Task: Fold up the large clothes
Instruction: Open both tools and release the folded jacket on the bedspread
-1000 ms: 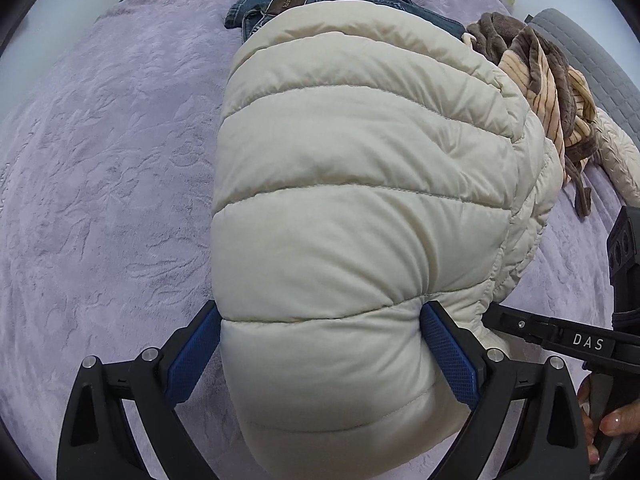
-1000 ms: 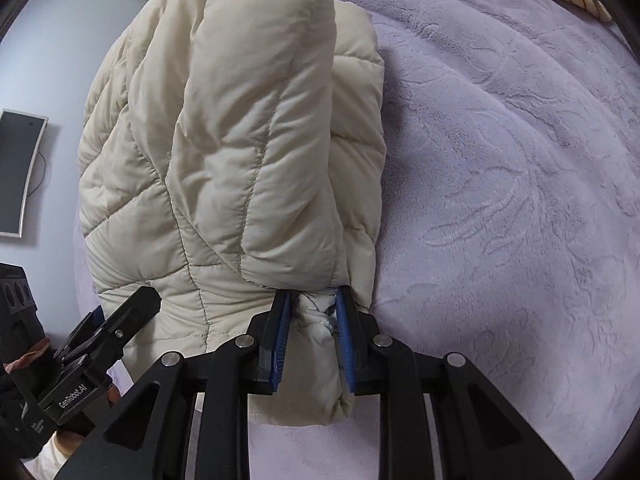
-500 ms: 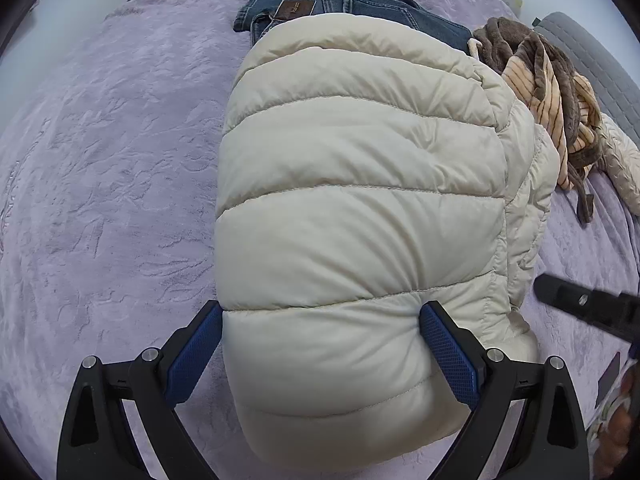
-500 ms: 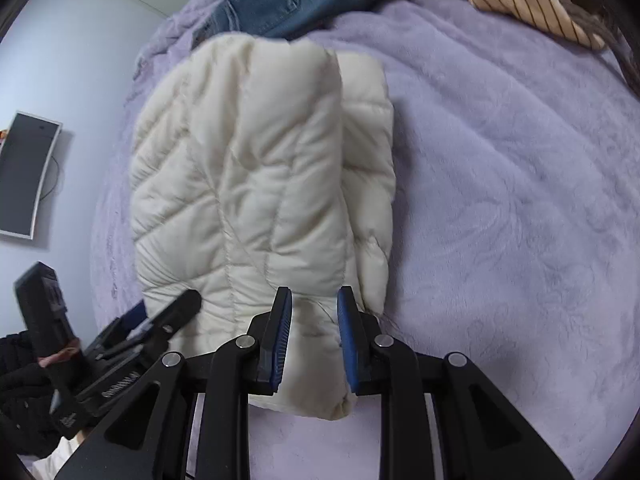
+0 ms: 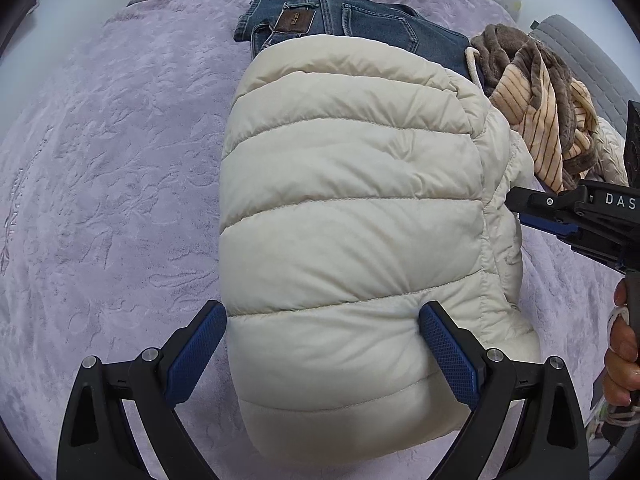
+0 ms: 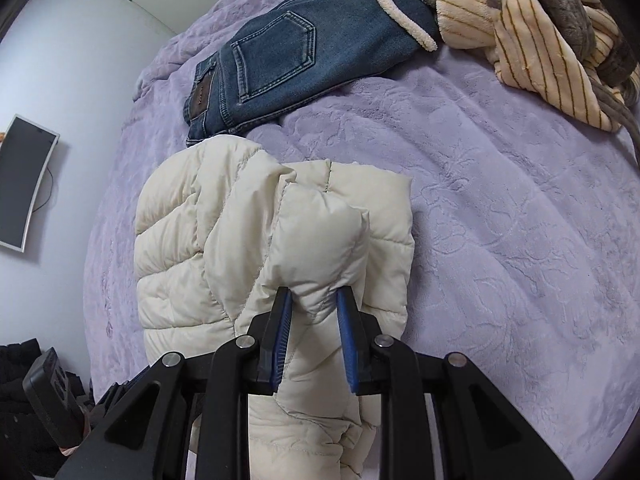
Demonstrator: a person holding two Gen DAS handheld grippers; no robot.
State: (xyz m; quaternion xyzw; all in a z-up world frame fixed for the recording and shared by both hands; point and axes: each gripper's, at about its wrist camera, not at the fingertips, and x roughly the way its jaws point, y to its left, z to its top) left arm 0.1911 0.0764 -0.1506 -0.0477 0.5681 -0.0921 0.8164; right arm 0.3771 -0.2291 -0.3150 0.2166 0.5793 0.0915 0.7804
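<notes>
Judging from how things lay, the folding was well along but not finished: the cream puffer jacket (image 5: 352,208) already sat on the lilac bedspread (image 5: 112,184) as a thick, doubled-over bundle, its quilted channels stacked one above another, yet one padded part was raised off the bundle and not laid flat. The right gripper (image 6: 314,312) had its fingers (image 6: 280,328) clamped on that padded fold, probably a sleeve or a side panel, which bulged up between the blue pads in the right wrist view. The left gripper (image 5: 320,344) stood with its fingers (image 5: 196,352) spread wide, one at each side of the bundle's near end; the right-hand pad dented the fabric, but whether the pair truly squeezed the jacket or only bracketed it I could not tell. Seen from the left wrist view, the bundle's long axis ran away from the camera toward the folded jeans (image 5: 352,28) at the far side of the bed, with the quilting seams lying crosswise to that axis; its far end just overlapped or touched the jeans. A striped fleece garment (image 5: 536,120) lay heaped and unfolded to the right, near the jacket's far corner. What seemed left was to lay the lifted part down over the bundle, press it tidy, and then deal with the heap.
</notes>
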